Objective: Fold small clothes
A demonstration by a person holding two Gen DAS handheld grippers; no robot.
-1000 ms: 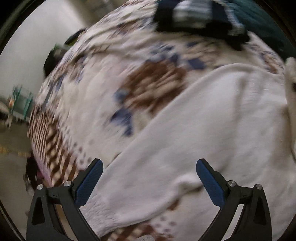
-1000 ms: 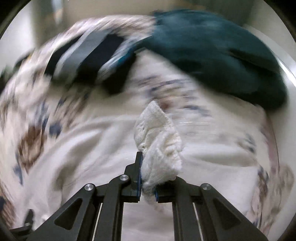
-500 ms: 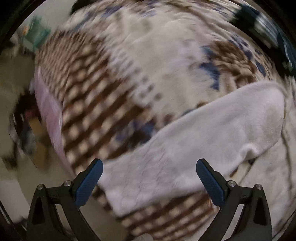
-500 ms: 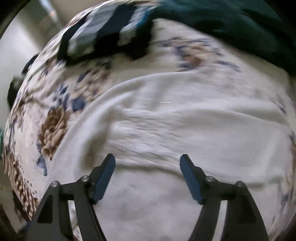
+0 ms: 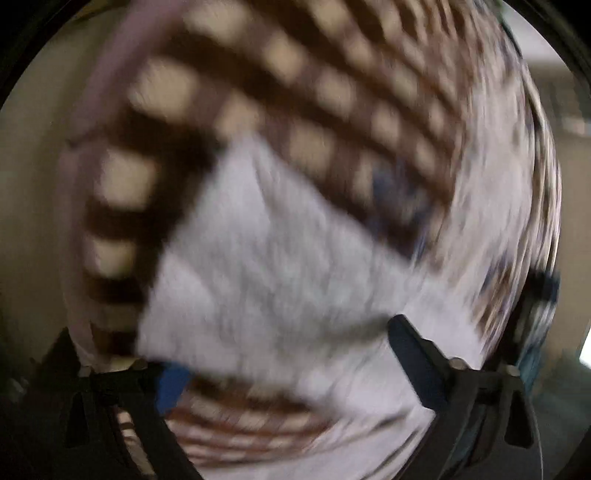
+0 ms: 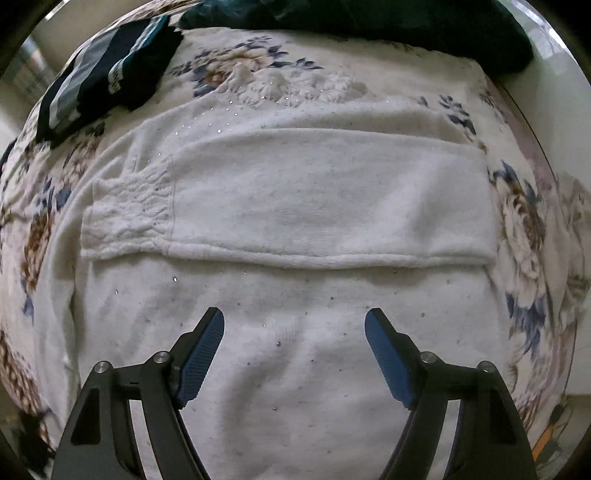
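Since 1 s ago the right tongs (image 6: 294,330) let go of the cuff; sleeve (image 6: 295,206) now lies folded across the white sweater (image 6: 295,369), just ahead of them, pads apart. Left tongs (image 5: 284,358), also apart, straddle the other sleeve (image 5: 266,266) w/ heavy blur; closing on it looks next. Striped garment (image 6: 107,74) and teal garment (image 6: 369,18) sit far ahead on the floral bed cover (image 6: 524,221), not obstructing

The right tongs (image 6: 294,334) are wide open, with nothing between the blue pads. The left tongs (image 5: 284,354) are wide open too.
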